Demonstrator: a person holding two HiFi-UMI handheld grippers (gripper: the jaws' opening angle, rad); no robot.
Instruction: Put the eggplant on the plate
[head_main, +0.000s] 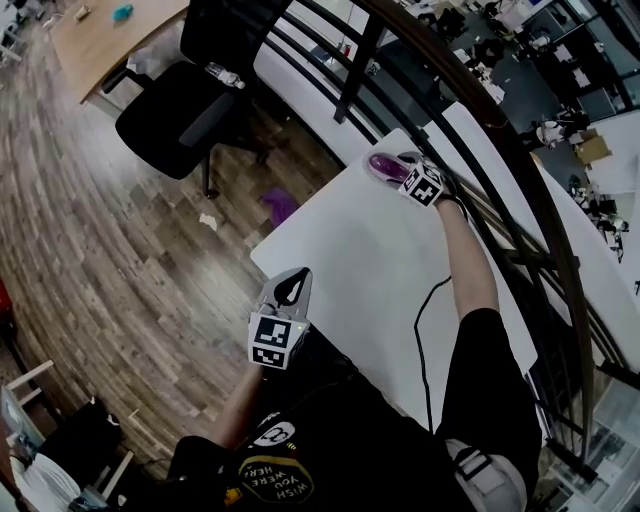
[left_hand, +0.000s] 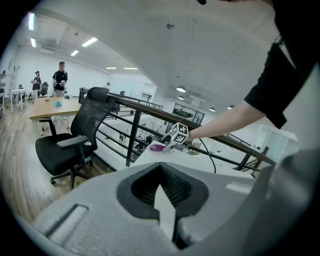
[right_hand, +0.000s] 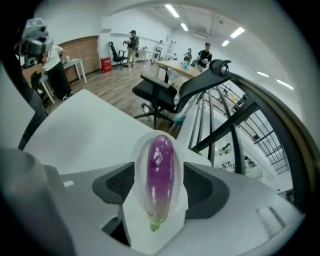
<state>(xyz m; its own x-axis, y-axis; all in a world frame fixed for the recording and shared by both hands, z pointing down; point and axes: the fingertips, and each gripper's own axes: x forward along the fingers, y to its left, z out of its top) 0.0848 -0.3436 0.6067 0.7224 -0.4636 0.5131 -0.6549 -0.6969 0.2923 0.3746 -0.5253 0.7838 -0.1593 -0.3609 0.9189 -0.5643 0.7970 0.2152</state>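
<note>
- Jaws of the right gripper (right_hand: 160, 187) stand wide apart, their pads clear of the eggplant (right_hand: 160, 167) between them.
- Eggplant lies lengthwise on the white plate (right_hand: 139, 149), at the far corner of the white table (head_main: 360, 250).
- Left gripper (left_hand: 161, 197) has its jaws together and empty, by the table's near corner.

Left gripper (left_hand: 162, 192) closed and empty; far off, right gripper (left_hand: 169, 142) at plate (left_hand: 159, 149).

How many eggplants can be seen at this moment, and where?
1. The eggplant lies on the plate at the far corner of the table, between the open jaws of the right gripper. No other shows, though the person's arm hides part of the table.
</note>
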